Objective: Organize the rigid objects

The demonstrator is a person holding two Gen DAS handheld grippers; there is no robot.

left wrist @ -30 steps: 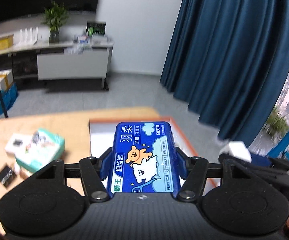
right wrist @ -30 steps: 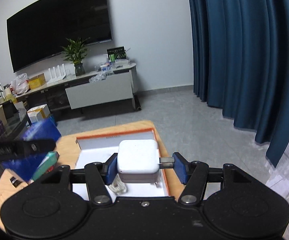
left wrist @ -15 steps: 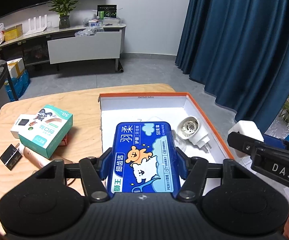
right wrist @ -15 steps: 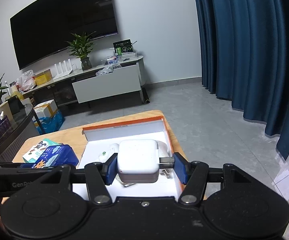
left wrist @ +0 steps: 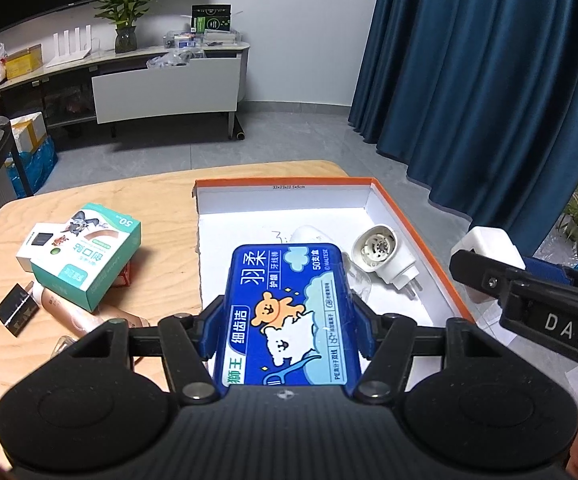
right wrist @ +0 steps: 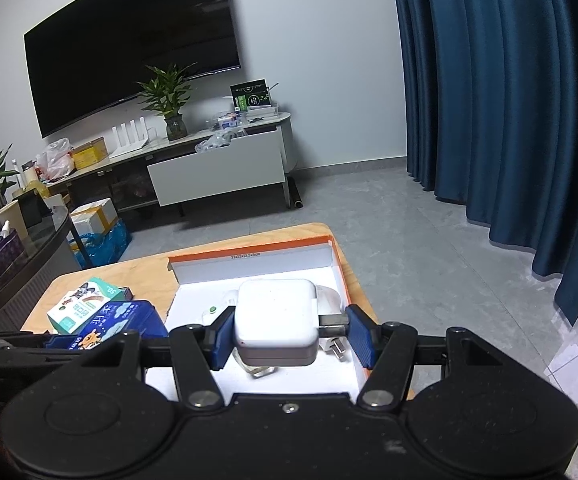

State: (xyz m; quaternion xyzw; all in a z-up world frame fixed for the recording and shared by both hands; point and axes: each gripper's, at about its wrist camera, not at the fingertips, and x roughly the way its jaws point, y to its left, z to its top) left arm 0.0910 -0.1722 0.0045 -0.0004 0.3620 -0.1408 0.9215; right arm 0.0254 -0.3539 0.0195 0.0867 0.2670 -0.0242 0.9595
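My left gripper (left wrist: pixel 287 316) is shut on a blue floss-pick box (left wrist: pixel 289 304) with a cartoon bear, held over the near part of the orange-rimmed white box (left wrist: pixel 413 232). My right gripper (right wrist: pixel 291 330) is shut on a white square power adapter (right wrist: pixel 275 316), held above the same box (right wrist: pixel 339 276). The adapter also shows in the left wrist view (left wrist: pixel 485 246) at the right, beyond the box's right rim. Inside the box lie a white round plug device (left wrist: pixel 385 254) and another white item, partly hidden.
On the wooden table (left wrist: pixel 161 196) left of the box lie a green-and-white carton (left wrist: pixel 87 262), a small white box (left wrist: pixel 39 244), a pink tube (left wrist: pixel 73 312) and a small black item (left wrist: pixel 15 308). A blue curtain (left wrist: pixel 489 80) hangs at the right.
Both grippers have tilted down and moved toward the table, so the box and its contents came into fuller view. Each still holds its object.
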